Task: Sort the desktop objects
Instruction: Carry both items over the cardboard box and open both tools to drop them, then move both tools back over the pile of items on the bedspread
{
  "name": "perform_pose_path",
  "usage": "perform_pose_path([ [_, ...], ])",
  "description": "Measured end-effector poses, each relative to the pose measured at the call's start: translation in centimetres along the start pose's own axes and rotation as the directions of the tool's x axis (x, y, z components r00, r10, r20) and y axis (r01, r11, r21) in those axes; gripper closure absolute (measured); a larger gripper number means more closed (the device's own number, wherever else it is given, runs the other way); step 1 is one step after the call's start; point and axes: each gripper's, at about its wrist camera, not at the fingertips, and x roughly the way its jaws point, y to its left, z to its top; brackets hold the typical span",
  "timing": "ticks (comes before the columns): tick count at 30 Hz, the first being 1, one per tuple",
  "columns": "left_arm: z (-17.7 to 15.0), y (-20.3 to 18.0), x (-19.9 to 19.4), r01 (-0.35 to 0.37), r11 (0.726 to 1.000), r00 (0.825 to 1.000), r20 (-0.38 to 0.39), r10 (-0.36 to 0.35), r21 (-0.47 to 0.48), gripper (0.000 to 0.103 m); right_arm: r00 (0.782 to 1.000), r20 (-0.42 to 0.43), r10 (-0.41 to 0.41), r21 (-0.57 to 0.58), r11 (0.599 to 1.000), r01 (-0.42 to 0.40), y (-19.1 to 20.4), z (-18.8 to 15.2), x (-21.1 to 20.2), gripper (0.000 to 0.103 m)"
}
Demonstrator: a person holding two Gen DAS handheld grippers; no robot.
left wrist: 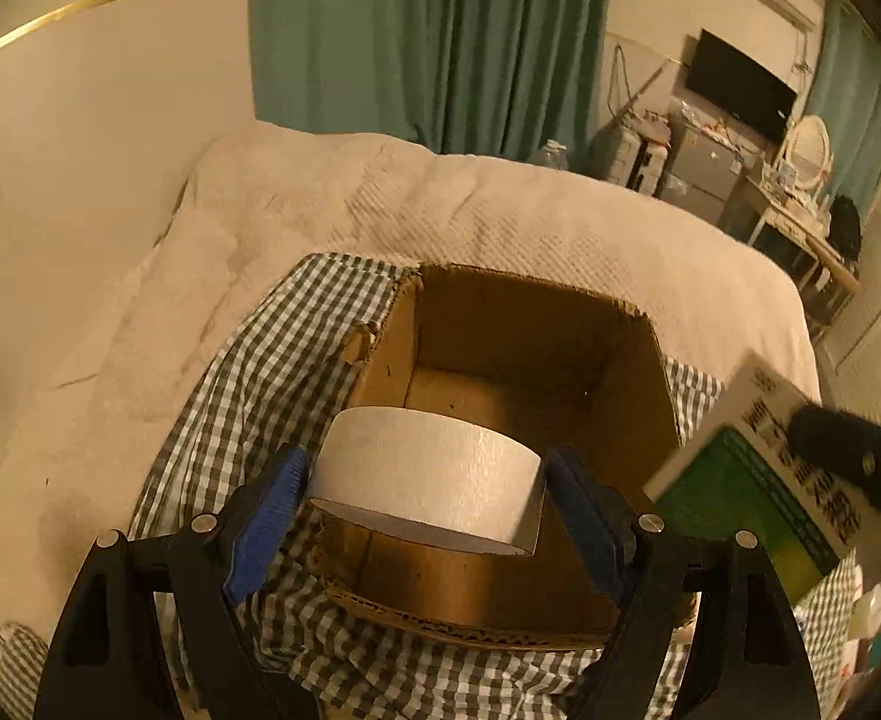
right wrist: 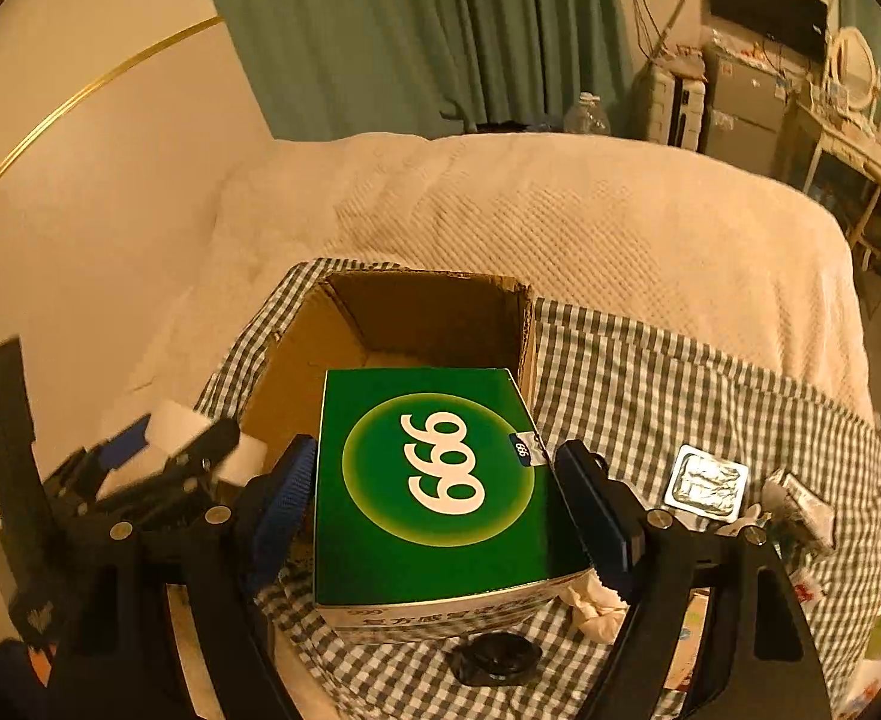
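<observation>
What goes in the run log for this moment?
left gripper: holds tape roll over cardboard box | right gripper: holds green 999 box

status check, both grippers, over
Left gripper shut on tape roll, above cardboard box. Right gripper shut on green carton at box edge. Both converging on one opening; may crowd.
</observation>
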Motion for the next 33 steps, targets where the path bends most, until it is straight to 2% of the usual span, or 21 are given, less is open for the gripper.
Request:
perform_pose_path([
  [6, -0.1, -0.6, 0.8, 0.010, 1.000, 1.000, 0.000, -0.010, 0.005, 0.019, 1.000, 0.011, 0.027, 0.061, 0.998, -0.028, -0.1, 0.5, 1.8, 0.023],
  [10, -0.1, -0.8, 1.1, 0.008, 1.000, 1.000, 0.026, -0.009, 0.023, 0.019, 0.998, 0.019, 0.051, 0.092, 0.994, -0.053, 0.4, 1.6, 3.1, 0.023],
  [11, -0.2, -1.0, 1.1, 0.014, 0.999, 0.999, 0.030, -0.016, 0.038, 0.019, 0.999, 0.033, 0.026, 0.145, 0.989, -0.031, 0.3, 1.6, 3.5, 0.023],
  [12, -0.2, -1.1, 1.3, 0.019, 0.999, 0.999, 0.033, -0.020, 0.047, 0.019, 0.999, 0.036, 0.035, 0.153, 0.987, -0.041, 0.3, 1.8, 3.8, 0.023],
  [14, -0.2, -1.4, 1.4, 0.020, 0.998, 0.999, 0.039, -0.023, 0.058, 0.017, 0.998, 0.040, 0.038, 0.164, 0.985, -0.044, 0.2, 2.2, 4.5, 0.023],
  [17, -0.2, -1.7, 2.2, -0.008, 0.997, 1.000, 0.012, 0.007, 0.072, 0.006, 0.997, 0.059, 0.052, 0.201, 0.978, -0.063, -0.4, 2.4, 5.2, 0.020],
  [20, -0.2, -1.9, 2.3, -0.016, 0.997, 1.000, 0.016, 0.015, 0.076, 0.006, 0.995, 0.074, 0.072, 0.245, 0.966, -0.088, -1.3, 2.6, 5.2, 0.018],
  [21, -0.2, -2.0, 2.2, -0.015, 0.997, 1.000, 0.015, 0.014, 0.079, 0.006, 0.993, 0.115, -0.017, 0.359, 0.933, -0.025, -1.4, 2.5, 5.0, 0.018],
  [25, -0.6, -2.4, 1.5, -0.013, 0.997, 1.000, 0.014, 0.012, 0.082, 0.006, 0.988, 0.130, -0.080, 0.345, 0.938, 0.031, -2.1, 2.4, 3.5, 0.018],
  [30, -0.9, -3.3, -0.2, 0.000, 0.996, 0.999, 0.033, -0.003, 0.091, 0.006, 0.984, 0.125, -0.124, 0.377, 0.924, 0.069, -3.5, 0.8, 1.3, 0.018],
  [33, -1.4, -4.4, -1.4, 0.002, 0.994, 0.999, 0.050, -0.007, 0.111, 0.006, 0.989, 0.091, -0.119, 0.369, 0.926, 0.077, -4.3, -0.9, 0.0, 0.018],
])
